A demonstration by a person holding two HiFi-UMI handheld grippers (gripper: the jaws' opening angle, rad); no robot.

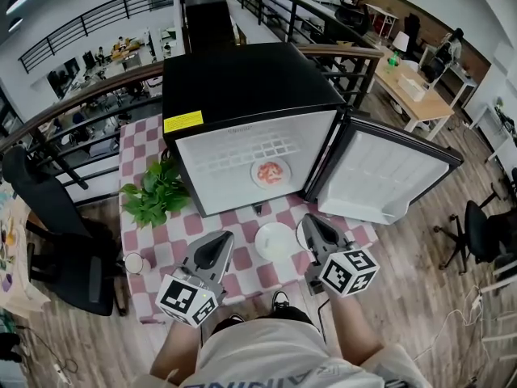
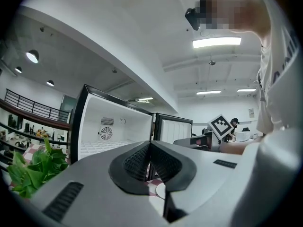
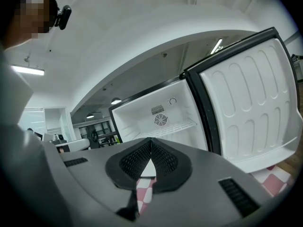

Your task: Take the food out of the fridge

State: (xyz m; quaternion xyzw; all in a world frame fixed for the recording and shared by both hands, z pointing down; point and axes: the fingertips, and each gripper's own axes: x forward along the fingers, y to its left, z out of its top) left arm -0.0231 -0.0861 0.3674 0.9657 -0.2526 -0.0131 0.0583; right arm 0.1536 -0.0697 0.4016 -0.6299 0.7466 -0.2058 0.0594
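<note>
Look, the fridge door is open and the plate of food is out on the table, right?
Not quite. The fridge door is open, but the plate of food sits inside the fridge, not out on the table. Only an empty plate lies on the table, in front of the fridge. The head view shows it.

legible text: none | yellow label point(image 1: 183, 122) – fridge point(image 1: 242, 79) top edge – print too small

The reddish food point(image 1: 271, 173) inside the fridge point(image 1: 242, 87) is too small to name. In its own view, the left hand-held gripper point(image 2: 150, 145) hides most of the white plate point(image 2: 160, 191) and part of the plant point(image 2: 31, 167).
</note>
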